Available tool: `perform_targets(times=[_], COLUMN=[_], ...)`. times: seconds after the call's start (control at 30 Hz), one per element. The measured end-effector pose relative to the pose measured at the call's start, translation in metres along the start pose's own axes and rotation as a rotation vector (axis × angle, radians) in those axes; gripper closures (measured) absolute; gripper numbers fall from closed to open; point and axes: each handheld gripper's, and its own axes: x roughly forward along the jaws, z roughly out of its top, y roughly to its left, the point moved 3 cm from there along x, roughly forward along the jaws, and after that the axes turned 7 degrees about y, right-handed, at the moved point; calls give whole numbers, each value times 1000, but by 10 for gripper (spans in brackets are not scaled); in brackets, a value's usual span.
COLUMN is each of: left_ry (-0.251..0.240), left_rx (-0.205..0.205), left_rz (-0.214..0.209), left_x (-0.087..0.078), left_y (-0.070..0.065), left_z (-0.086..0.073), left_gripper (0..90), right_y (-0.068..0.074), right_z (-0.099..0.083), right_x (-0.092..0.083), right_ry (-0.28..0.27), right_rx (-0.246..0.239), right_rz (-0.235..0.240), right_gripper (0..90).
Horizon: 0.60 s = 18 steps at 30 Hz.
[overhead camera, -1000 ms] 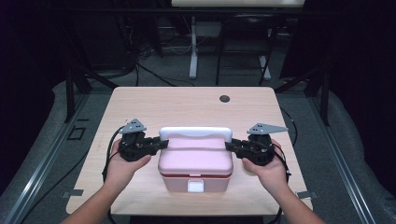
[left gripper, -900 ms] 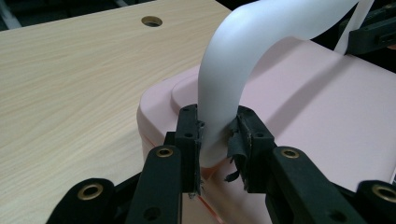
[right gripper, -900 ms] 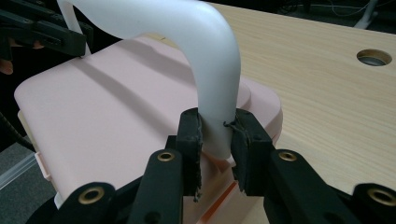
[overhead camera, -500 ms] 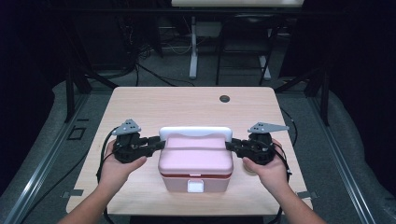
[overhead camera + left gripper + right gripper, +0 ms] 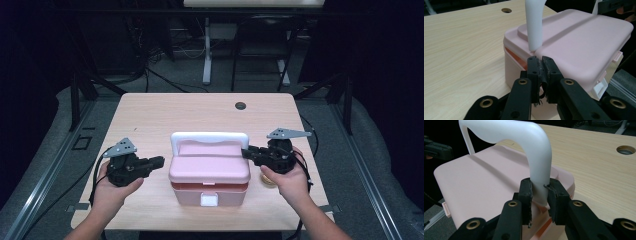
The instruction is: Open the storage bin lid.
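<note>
Now my right gripper (image 5: 540, 192) clamps curved white plastic handle (image 5: 534, 157) of pink lidded box (image 5: 210, 170); left gripper (image 5: 542, 68) just closed empty, beside box.

I work at a light wooden surface (image 5: 150, 120) with a round cable hole (image 5: 240, 105) near its far edge, right of the middle. Around it lies a grey floor (image 5: 150, 85), darker toward the edges of the room. A metal rail (image 5: 45, 172) runs along the floor on my left and another (image 5: 372, 175) on my right. Black frame legs (image 5: 80, 95) stand at the left far corner, and slanted black struts (image 5: 320, 86) at the right. Beyond the far edge stands a white post (image 5: 206, 55) of another desk, with loose cables (image 5: 165, 80) trailing over the floor. The far room is dark; light falls mostly on the surface.
</note>
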Motion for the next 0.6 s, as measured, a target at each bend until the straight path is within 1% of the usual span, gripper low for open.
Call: perform_targets(times=[0.03,0.13,0.3,0.33,0.43,0.5,0.57,0.6], left_ry=[0,13,17,28,33,45,47,56], left_rx=[0,-1,-6,-8,-7,-4,0,-2], left_rz=[0,-1,-8,-17,-14,-30,-30,-33], left_x=[0,0,3,4,7,10,12,15], left_y=[0,-1,-1,-3,-4,-7,-8,-10], left_z=[0,-8,-15,-19,-21,-25,-26,-27], left_gripper=[870,892,896,896,896,897,897,898], right_y=[0,-1,-1,-1,-1,-1,0,0], right_z=[0,1,2,3,3,3,3,3], right_x=[0,0,-1,-1,-1,-1,-1,-1], right_ry=[0,-1,-2,-3,-3,-3,-6,-5], right_rx=[0,9,13,12,15,10,11,10], right_rz=[0,5,6,6,7,5,5,4], right_gripper=[737,738,738,738,738,737,738,738])
